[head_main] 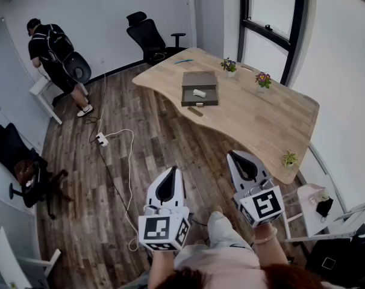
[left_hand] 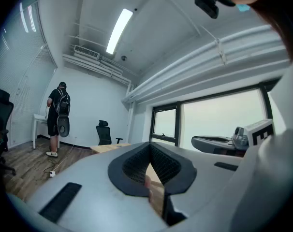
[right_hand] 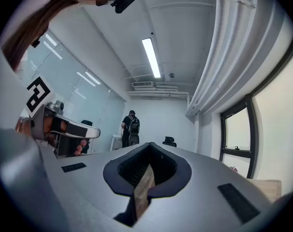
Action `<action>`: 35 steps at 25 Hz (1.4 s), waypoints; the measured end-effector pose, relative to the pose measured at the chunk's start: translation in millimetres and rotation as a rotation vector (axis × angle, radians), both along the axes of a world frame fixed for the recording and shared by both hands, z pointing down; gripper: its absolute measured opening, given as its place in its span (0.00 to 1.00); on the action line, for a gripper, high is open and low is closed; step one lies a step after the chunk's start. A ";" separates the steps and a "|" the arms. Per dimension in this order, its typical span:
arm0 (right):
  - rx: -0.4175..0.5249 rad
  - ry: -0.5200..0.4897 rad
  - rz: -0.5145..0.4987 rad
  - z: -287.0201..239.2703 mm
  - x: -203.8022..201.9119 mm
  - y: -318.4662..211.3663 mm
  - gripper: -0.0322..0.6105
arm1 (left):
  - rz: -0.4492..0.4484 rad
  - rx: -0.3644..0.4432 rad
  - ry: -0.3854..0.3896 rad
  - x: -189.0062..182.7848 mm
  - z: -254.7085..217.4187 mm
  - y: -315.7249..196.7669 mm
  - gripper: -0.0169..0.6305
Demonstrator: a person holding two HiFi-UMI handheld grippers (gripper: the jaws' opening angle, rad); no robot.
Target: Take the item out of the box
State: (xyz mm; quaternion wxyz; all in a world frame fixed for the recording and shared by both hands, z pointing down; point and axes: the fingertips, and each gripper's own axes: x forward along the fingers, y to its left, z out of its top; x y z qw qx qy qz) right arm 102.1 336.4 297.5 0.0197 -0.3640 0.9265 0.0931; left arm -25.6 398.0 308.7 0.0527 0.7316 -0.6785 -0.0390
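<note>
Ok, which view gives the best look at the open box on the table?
The head view: the box lies open on the table, with a white item inside it. Neither gripper view shows the box; each looks level across the room.

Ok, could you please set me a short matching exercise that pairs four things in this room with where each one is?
Things:
1. white item
2. power strip
3. black office chair
4. person with a backpack

Places:
A. lying on the wooden floor
B. inside the open box on the table
C. standing by the far wall
D. at the table's far end

Pairs: 1-B; 2-A; 3-D; 4-C.
</note>
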 end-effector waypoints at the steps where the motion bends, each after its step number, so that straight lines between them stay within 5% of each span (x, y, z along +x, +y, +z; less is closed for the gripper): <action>1: 0.002 -0.001 -0.005 0.1 -1.7 -1.9 0.05 | -0.001 0.001 0.000 -0.3 0.4 -2.8 0.02; 35: -0.111 -0.027 -0.024 19.7 -4.0 -176.6 0.05 | 0.094 -0.050 -0.039 17.0 1.9 -205.3 0.02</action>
